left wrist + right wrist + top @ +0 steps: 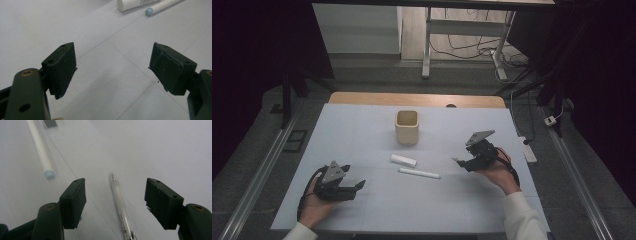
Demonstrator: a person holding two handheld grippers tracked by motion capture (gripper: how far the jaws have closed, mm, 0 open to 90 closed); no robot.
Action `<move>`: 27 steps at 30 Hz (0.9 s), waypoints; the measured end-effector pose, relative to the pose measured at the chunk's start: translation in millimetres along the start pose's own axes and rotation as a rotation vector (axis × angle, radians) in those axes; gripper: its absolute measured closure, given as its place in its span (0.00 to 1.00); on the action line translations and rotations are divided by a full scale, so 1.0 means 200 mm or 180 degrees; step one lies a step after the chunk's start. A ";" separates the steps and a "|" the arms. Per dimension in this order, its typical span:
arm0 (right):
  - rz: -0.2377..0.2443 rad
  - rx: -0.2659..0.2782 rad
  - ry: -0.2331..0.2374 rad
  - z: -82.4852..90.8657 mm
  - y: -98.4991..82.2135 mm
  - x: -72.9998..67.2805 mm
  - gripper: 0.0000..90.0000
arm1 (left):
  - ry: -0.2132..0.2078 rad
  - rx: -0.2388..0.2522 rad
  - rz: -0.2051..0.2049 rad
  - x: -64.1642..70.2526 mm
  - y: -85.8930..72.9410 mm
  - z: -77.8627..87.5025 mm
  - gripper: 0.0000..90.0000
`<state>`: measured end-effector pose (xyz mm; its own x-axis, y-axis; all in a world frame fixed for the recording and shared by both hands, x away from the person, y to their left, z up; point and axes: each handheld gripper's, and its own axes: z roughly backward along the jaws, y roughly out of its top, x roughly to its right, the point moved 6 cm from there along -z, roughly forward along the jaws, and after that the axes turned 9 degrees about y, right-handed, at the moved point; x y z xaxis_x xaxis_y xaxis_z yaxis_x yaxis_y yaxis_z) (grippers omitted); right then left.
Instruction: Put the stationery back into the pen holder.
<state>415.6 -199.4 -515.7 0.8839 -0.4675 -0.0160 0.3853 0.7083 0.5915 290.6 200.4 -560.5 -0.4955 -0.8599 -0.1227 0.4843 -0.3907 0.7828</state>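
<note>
A beige square cup (407, 127) stands upright at the middle back of the white mat. In front of it lie a short white tube (403, 160) and a long white stick (419, 173) with a pale blue end. My right gripper (460, 163) is open, low over the mat on the right, pointing left. In the right gripper view a clear white pen (119, 202) lies on the mat between the open gripper (116, 187) jaws, untouched, with the stick (41, 152) farther off. My left gripper (353, 177) stands open at the front left, empty (113, 53), aimed toward the tube (133, 3) and stick (160, 6).
The white mat (362, 130) covers a wooden table (362, 97). Metal rails run along both sides on the floor. A desk frame and cables (472, 47) lie beyond the far edge, and a power strip (529, 150) sits off the right edge.
</note>
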 end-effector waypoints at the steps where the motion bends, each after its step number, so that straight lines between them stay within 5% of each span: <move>1: -0.0003 -0.0064 0.0037 -0.02 0.02 0.00 0.37 | 0.0002 0.0014 -0.0001 0.00 0.00 0.00 0.24; 4: 0.0060 -0.0210 -0.0013 -0.03 0.04 0.01 0.38 | -0.0015 0.0029 -0.0014 0.01 0.01 0.01 0.24; 27: -0.0046 -0.0351 0.0176 -0.15 -0.01 0.10 0.42 | -0.0024 -0.0012 -0.0078 0.02 -0.01 -0.01 0.24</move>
<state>439.9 -193.7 -540.2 0.8900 -0.4504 -0.0702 0.4224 0.7569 0.4986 289.7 197.7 -562.7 -0.5125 -0.8477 -0.1371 0.4747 -0.4128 0.7774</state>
